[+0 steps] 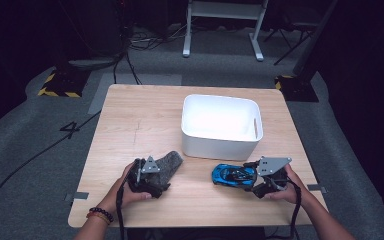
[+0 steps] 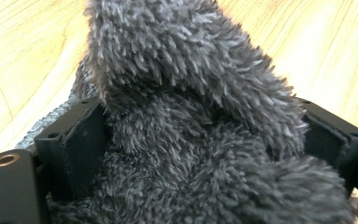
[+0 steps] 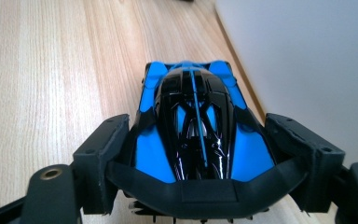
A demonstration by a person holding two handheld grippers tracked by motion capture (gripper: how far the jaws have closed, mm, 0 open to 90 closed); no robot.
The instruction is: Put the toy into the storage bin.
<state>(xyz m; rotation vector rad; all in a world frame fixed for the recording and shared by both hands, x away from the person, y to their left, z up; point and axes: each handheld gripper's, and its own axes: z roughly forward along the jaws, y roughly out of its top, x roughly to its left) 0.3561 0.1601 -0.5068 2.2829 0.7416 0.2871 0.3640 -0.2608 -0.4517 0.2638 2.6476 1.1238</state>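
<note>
Left tongs point(image 2: 200, 140) pinch fuzzy grey sock point(image 2: 191, 93) — right tongs point(image 3: 205, 154) pinch glossy blue-black toy car point(image 3: 196, 121).

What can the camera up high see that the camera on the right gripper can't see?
The high view alone takes in both hands: the left gripper closed on the fuzzy grey sock, the white bin's open top, the floor and the white stand legs. The right gripper view alone gives the close-up: black stripes down the blue toy car's roof, with a pad at each flank. Both show the car in the right gripper, the wooden table and the bin's wall.
</note>
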